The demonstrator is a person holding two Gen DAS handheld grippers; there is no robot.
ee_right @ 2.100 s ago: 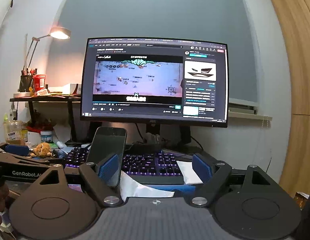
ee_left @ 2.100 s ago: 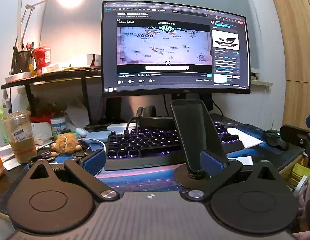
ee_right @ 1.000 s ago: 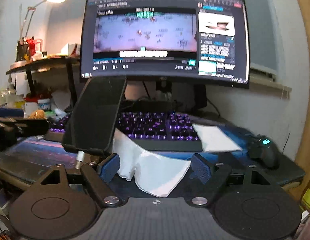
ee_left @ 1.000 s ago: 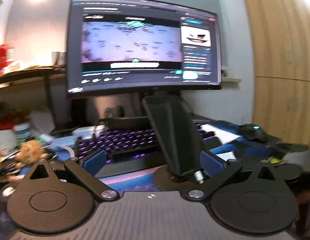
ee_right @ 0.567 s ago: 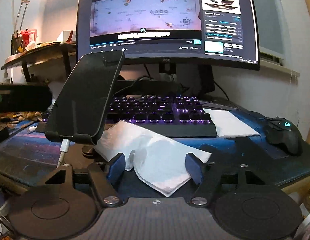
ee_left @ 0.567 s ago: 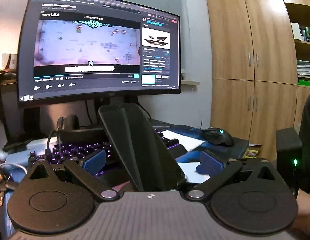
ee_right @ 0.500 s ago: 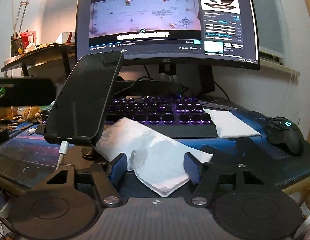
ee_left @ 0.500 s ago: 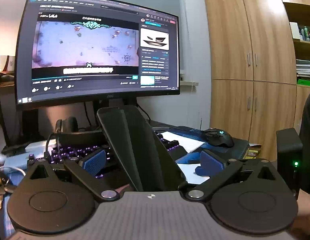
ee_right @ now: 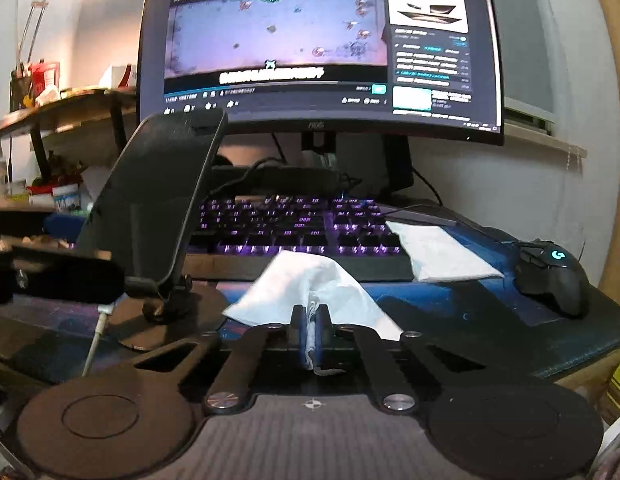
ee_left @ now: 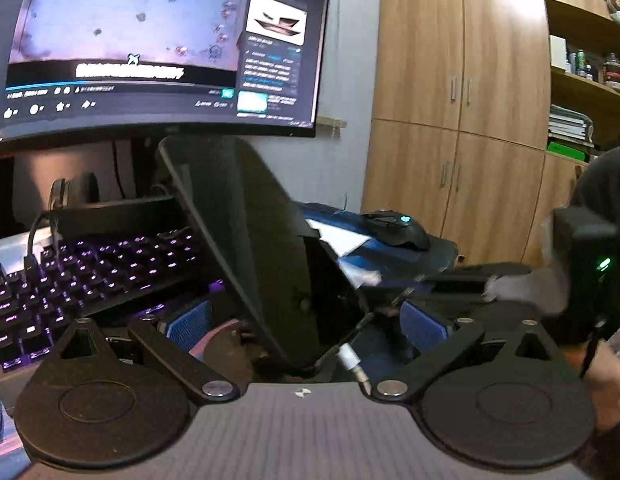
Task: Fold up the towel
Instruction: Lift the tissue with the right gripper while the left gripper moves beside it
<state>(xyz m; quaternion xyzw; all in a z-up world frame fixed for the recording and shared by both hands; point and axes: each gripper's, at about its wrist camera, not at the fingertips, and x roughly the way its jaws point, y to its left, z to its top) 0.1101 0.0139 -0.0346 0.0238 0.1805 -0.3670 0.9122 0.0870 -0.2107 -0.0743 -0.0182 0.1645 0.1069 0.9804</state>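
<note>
Your right gripper (ee_right: 308,326) has its jaws squeezed tight on a pinch of the white towel (ee_right: 310,284). The rest of the towel spreads out in front of the jaws like a little tent, just in front of the glowing purple keyboard (ee_right: 294,228), with its far edges down on the dark blue mat (ee_right: 469,304) that covers the tabletop. A second folded white cloth (ee_right: 437,254) lies flat to the right of the keyboard, close to the black mouse (ee_right: 551,276). To the left of the towel, a dark phone (ee_right: 154,196) leans back on its round stand. Your left gripper (ee_left: 306,320) has its jaws wide apart and holds nothing. The phone (ee_left: 262,248) on its stand sits right between those jaws, very near the camera. Behind everything, the big monitor (ee_right: 317,44) is lit up.
</note>
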